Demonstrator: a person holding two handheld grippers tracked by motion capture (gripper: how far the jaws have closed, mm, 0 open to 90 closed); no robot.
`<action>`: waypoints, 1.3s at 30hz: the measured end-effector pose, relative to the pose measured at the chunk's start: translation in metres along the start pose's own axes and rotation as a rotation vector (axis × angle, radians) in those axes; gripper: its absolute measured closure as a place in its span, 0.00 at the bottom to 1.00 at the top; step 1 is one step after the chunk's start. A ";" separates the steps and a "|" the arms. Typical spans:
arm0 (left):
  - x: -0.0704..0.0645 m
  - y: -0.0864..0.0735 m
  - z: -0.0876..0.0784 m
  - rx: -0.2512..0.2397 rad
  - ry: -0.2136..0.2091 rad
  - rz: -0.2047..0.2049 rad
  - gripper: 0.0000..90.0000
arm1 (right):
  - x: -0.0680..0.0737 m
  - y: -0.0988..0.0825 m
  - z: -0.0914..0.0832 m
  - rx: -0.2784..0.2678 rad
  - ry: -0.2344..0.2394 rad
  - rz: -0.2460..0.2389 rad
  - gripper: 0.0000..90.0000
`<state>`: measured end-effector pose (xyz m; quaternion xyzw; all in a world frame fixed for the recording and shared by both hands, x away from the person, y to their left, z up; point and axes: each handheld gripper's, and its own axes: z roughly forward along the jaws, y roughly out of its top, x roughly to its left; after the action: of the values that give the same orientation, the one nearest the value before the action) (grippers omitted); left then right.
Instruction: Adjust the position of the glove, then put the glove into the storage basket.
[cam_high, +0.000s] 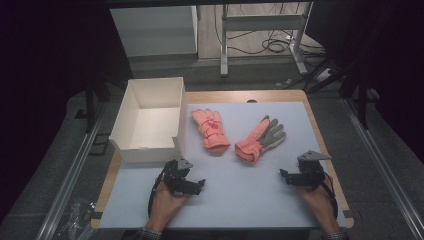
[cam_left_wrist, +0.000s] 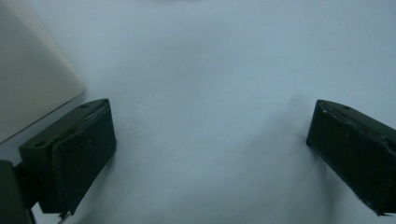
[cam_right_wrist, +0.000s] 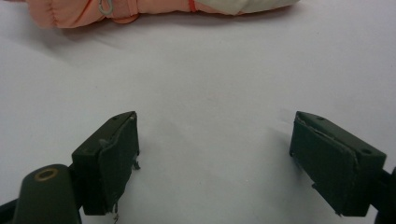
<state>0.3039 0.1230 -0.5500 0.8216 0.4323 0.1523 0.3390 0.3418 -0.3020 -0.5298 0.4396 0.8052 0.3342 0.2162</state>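
Two salmon-pink gloves lie mid-table on the pale blue sheet (cam_high: 240, 195): one (cam_high: 210, 129) back up, the other (cam_high: 261, 139) showing a grey palm. A white open box (cam_high: 148, 119) stands left of them. My left gripper (cam_high: 200, 186) rests near the box's front corner, jaws wide apart with nothing between them; in the left gripper view (cam_left_wrist: 210, 154) bare sheet lies between them and the box wall (cam_left_wrist: 28, 84) is at left. My right gripper (cam_high: 284, 176) sits at the front right, also open and empty; its view (cam_right_wrist: 215, 154) shows the grey-palmed glove's cuff (cam_right_wrist: 84, 11) farther ahead.
The wooden table edge (cam_high: 327, 150) frames the sheet. Beyond the table stand a white cabinet (cam_high: 155, 30) and a metal frame with cables (cam_high: 265, 35) on the floor. An aluminium rail (cam_high: 70, 180) runs along the left side.
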 end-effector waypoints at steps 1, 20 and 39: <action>0.000 0.000 0.000 0.000 -0.001 0.000 0.01 | 0.000 0.000 0.000 0.001 0.001 0.001 0.18; 0.001 0.000 0.000 0.003 -0.001 0.003 0.01 | -0.002 0.010 -0.005 0.002 0.007 0.028 0.20; 0.001 0.000 0.000 0.002 -0.001 0.005 0.01 | 0.003 0.045 0.001 -0.011 0.056 0.024 0.34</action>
<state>0.3041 0.1236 -0.5497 0.8232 0.4300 0.1522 0.3380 0.3656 -0.2815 -0.4979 0.4385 0.8038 0.3534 0.1919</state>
